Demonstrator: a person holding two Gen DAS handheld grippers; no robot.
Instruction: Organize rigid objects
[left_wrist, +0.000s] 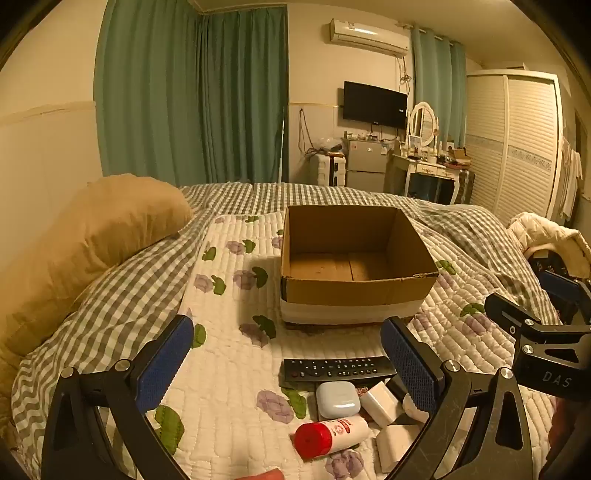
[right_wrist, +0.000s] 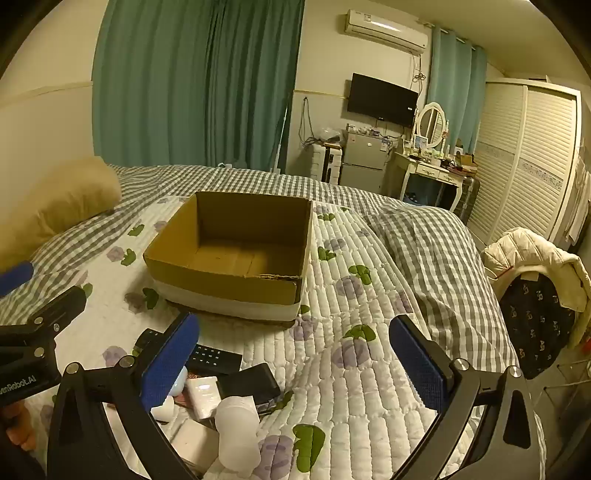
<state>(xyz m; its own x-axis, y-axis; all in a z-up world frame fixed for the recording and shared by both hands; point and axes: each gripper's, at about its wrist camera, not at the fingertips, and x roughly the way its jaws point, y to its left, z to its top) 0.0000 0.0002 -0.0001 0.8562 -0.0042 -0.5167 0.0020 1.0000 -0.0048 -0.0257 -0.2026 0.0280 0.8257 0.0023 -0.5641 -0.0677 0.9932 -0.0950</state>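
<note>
An empty cardboard box (left_wrist: 354, 295) (right_wrist: 221, 284) stands open on the quilted bed. In front of it lies a pile of small items: a black remote (left_wrist: 338, 368) (right_wrist: 212, 358), a pale blue case (left_wrist: 338, 398), a white tube with a red cap (left_wrist: 332, 435), white blocks (left_wrist: 380, 404) (right_wrist: 203, 397), a black box (right_wrist: 249, 384) and a white bottle (right_wrist: 238, 432). My left gripper (left_wrist: 288, 363) is open above the pile's left side. My right gripper (right_wrist: 295, 362) is open, with the pile at its left finger. Both are empty.
A tan pillow (left_wrist: 92, 240) lies at the left on a checked duvet (right_wrist: 436, 251). A chair with clothes (right_wrist: 535, 295) stands by the bed's right edge. A fridge (left_wrist: 365, 162), a dressing table (left_wrist: 432, 170) and a wardrobe (left_wrist: 517, 147) stand at the far wall.
</note>
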